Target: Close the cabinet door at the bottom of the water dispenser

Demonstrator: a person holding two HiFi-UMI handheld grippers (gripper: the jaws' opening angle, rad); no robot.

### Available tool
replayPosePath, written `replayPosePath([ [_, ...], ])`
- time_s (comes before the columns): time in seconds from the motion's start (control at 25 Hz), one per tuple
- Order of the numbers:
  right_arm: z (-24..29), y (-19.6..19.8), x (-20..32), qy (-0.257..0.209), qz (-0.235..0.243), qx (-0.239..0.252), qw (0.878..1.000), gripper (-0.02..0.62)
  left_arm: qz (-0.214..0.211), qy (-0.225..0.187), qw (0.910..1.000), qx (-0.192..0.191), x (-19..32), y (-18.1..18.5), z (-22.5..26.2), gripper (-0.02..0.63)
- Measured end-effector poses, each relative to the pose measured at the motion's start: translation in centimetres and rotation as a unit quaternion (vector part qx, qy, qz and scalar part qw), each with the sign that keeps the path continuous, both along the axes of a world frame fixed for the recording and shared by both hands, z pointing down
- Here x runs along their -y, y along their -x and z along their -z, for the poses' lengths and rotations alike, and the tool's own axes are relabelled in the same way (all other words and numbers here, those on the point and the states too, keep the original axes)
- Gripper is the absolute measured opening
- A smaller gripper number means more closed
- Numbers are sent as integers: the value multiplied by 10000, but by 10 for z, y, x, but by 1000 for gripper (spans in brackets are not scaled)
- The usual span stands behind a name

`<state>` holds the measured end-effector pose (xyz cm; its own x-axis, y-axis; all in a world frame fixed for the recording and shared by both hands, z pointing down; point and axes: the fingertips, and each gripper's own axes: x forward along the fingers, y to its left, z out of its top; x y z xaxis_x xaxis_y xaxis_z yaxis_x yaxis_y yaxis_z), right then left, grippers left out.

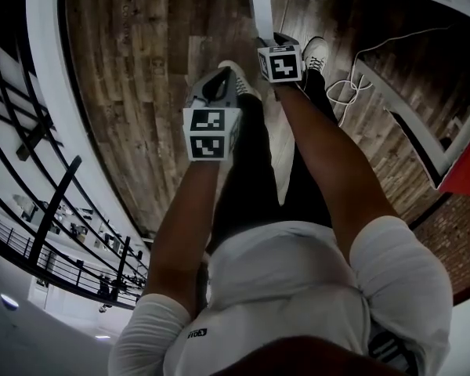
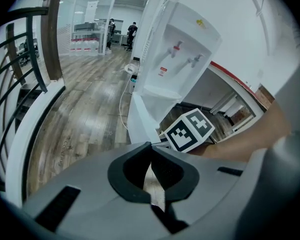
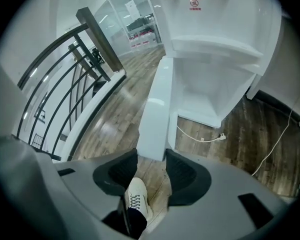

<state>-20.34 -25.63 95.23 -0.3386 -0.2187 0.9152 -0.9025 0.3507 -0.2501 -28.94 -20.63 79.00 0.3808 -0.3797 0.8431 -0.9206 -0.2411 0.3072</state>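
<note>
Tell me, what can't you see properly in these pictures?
Red label on the dispenser: print too small, right gripper view.
Taps: cut off by the top edge in the right gripper view.
Dispenser: outside the head view; only the door shows.
Far people: too small, left gripper view.

The dispenser (image 2: 180,59) and its door (image 3: 157,109) are white, with a red label (image 3: 193,1) at upper centre. The floor (image 1: 141,92) is brown wood-grain plank. The left tool (image 2: 151,144) and right tool (image 3: 152,156) are grey with black pads. Their cubes (image 1: 211,134) carry black-and-white square markers. The shoe (image 3: 136,196) is white, the trousers (image 1: 251,171) and railing (image 1: 56,204) black.
</note>
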Motion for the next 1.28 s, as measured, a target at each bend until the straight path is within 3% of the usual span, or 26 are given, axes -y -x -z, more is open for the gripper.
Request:
replayPosePath([
  [0.52,1,-67,14,-341,223,-278,9988,186,-369,-112,9992,-59,13,-41,2,-5],
  [1.0,0,-142,56,-682,88,-602,9958,183,-412,-104,9991,16,30,-66,2,-5],
  [1.16,2,-169,78,-732,-215,-712,9945,88,-451,-125,9989,15,40,-76,4,-5],
  [1.28,0,-190,95,-753,-423,-733,9936,83,-500,-128,9987,19,46,-83,5,-5],
])
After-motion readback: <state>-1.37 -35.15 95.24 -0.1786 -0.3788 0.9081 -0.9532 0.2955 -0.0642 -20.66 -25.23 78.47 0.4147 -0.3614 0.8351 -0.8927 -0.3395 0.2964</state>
